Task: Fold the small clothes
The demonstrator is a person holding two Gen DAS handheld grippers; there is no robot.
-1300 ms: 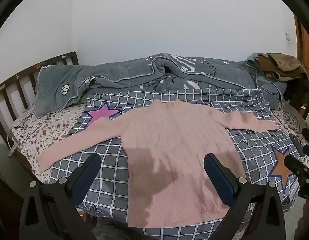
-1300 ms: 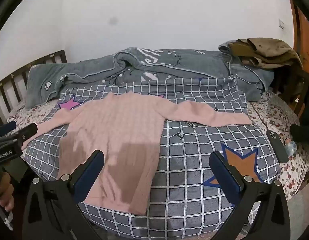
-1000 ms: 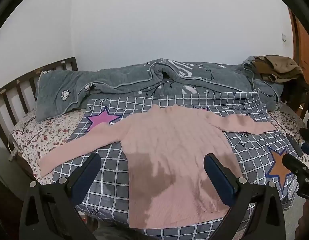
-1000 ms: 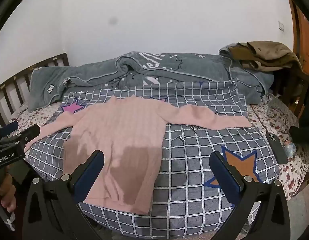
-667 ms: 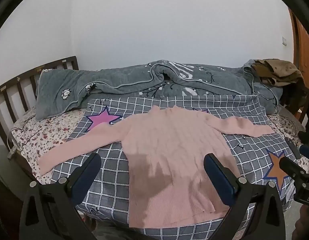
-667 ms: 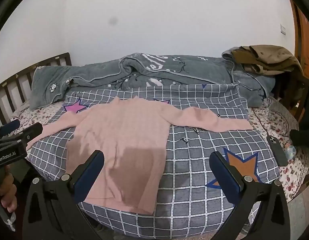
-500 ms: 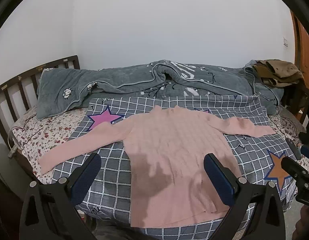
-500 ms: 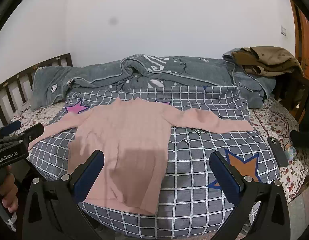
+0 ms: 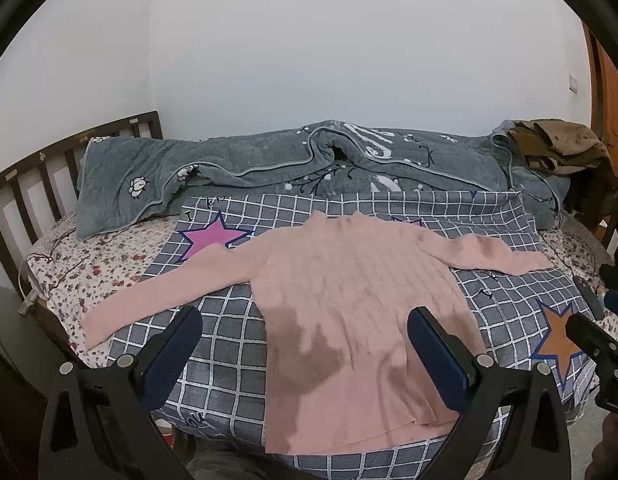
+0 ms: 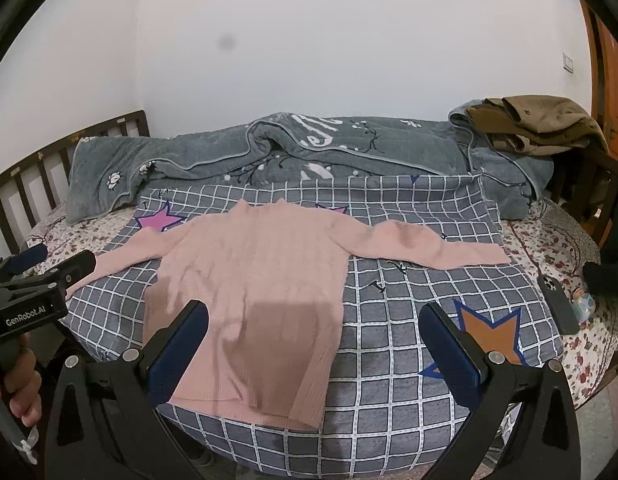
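Evidently little has changed over the last second or so: the pink knit sweater [image 9: 349, 304] lies flat and face up on the grey checked blanket [image 9: 229, 344], both sleeves spread wide, exactly as it lay in the earlier frames. Only the viewpoint has shifted, drawing back slightly so that more of the near hem shows.

Both tools hover off the near edge of the bed, touching nothing. The left gripper [image 9: 305, 354] has its blue-padded fingers [image 9: 173, 356] spread wide and empty, framing the sweater's lower body. The right gripper [image 10: 315, 350] is equally wide and empty, aimed at the sweater's right side and the orange star print [image 10: 491, 330]. A hand [image 10: 13, 384] grips the left tool's handle at the edge of the right wrist view.

Since nothing has been grasped, folding has not begun; this reads as lining up before the first fold. A likely start is bringing a sleeve across the chest: the left sleeve [image 9: 161, 292] runs toward the floral sheet [image 9: 81, 272], the right sleeve [image 10: 429, 246] points toward a dark phone [image 10: 557, 304] lying at the bed's edge. A rumpled grey quilt [image 9: 309, 168] and brown clothing [image 10: 537, 124] lie well behind, clear of the work.
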